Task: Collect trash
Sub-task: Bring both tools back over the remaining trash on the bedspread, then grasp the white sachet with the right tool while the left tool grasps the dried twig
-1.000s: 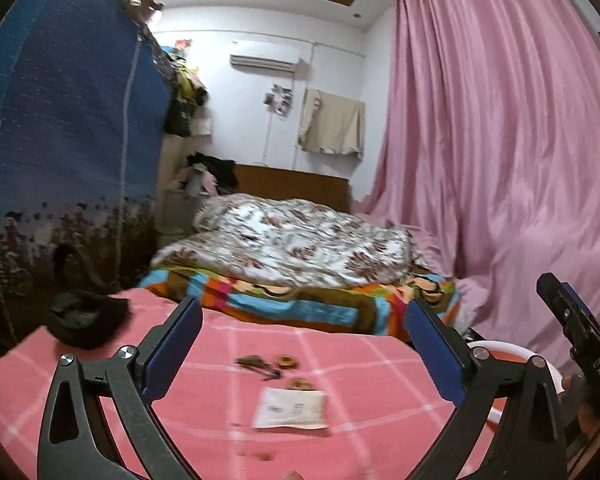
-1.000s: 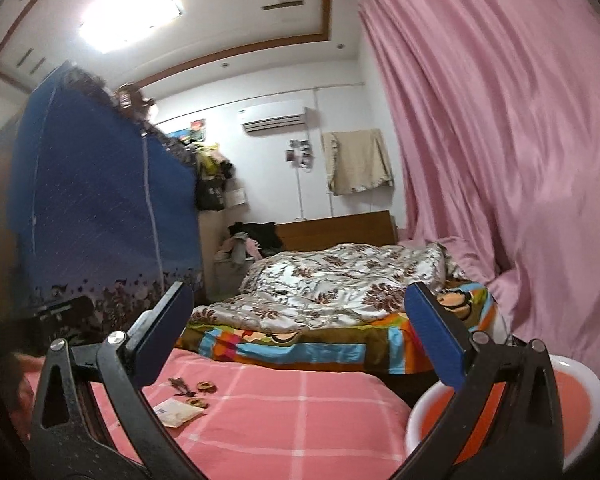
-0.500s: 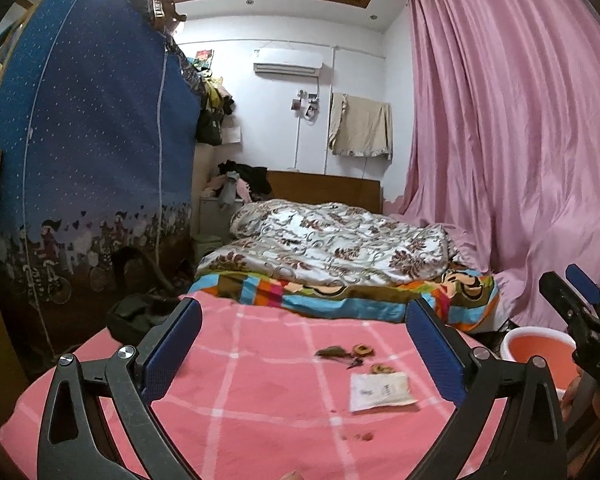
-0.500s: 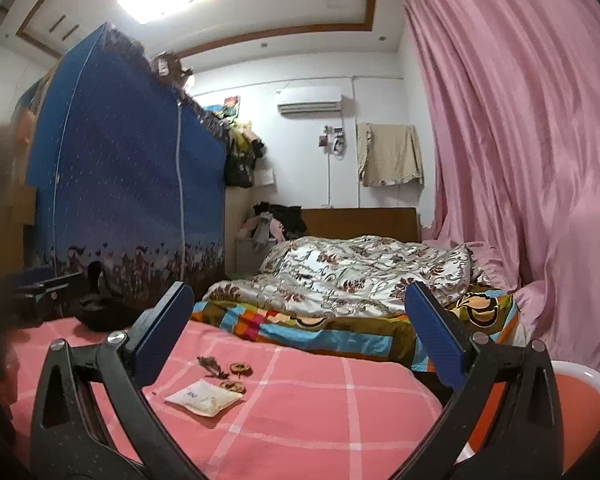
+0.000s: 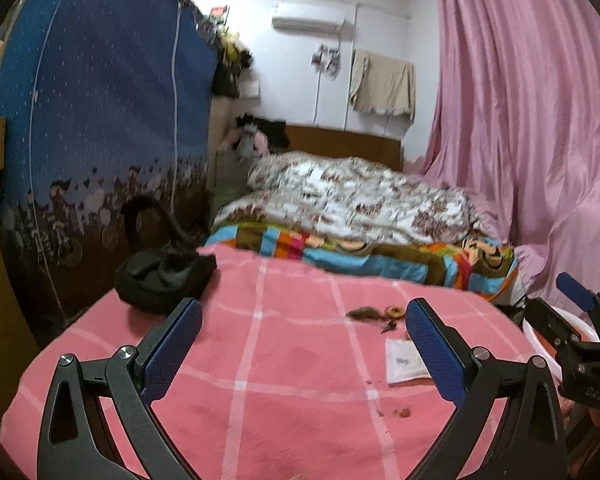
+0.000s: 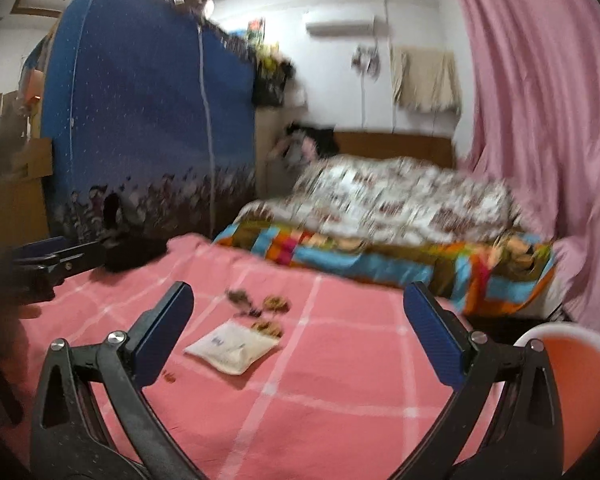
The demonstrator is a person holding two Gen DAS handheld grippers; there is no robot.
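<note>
A white paper packet [image 6: 232, 350] lies on the pink checked tablecloth [image 6: 340, 380], with brown peel scraps [image 6: 260, 306] just beyond it and small crumbs [image 6: 168, 378] near it. The packet [image 5: 404, 364] and scraps [image 5: 374, 314] also show in the left wrist view, partly behind a finger. My left gripper [image 5: 304, 354] is open and empty above the table's near side. My right gripper [image 6: 298, 344] is open and empty, above and short of the packet. It also shows in the left wrist view [image 5: 580, 320].
An orange bin with a white rim [image 6: 572, 384] stands at the table's right edge. A black bag [image 5: 160, 276] lies at the far left of the table. Beyond are a bed [image 5: 360, 216], a blue wardrobe [image 5: 100, 120] and a pink curtain [image 5: 520, 140].
Both grippers have tilted down and swung left, so the table fills more of each view. The packet sits nearer in the right wrist view. Both stay open and empty.
</note>
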